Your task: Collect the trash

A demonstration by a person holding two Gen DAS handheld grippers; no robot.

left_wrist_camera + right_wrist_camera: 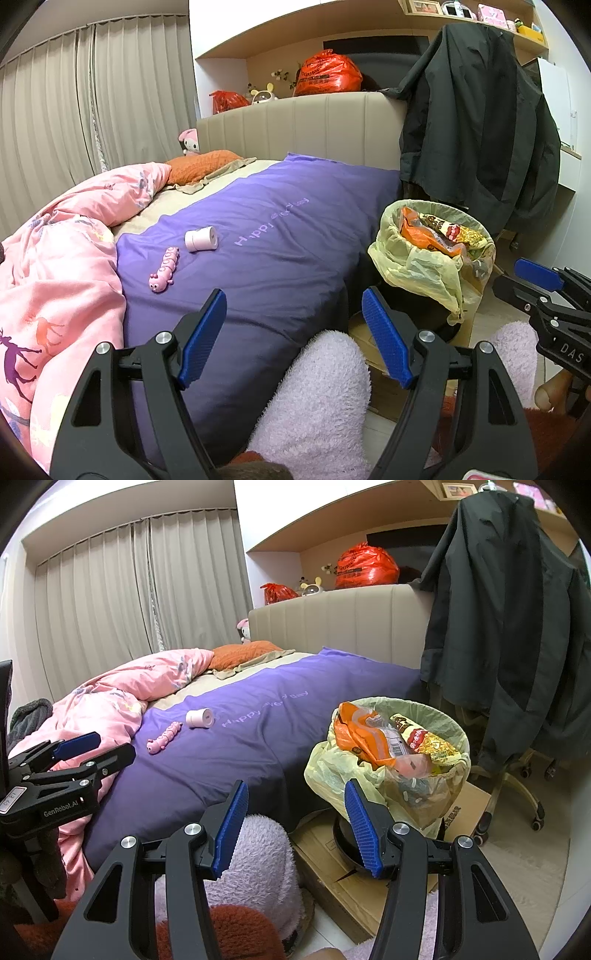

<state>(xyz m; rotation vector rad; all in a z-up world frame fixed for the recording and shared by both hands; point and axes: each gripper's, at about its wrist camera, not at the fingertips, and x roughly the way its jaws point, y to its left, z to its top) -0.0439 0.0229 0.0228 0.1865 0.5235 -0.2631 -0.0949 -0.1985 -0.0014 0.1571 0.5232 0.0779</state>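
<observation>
Two ribbed blue-padded tools, left tool and right tool, gape above fuzzy lilac slippers.

Curtained bedroom, purple-covered bed

Pale lettering reading "Happy every day" runs across the purple duvet at the centre of the right wrist view, toward twelve o'clock of the pink caterpillar toy. "GenRobot.AI" is printed in white on the black body of the left claw at nine o'clock in that view, with a small white sticker beside it reading "13 A0", seen sideways. In the left wrist view, the letters "DAS" stand on the right claw at three o'clock. Black print marks the red bag on the headboard ledge, the snack wrappers in the bin and the cardboard box on the floor, all too small to read.
</observation>
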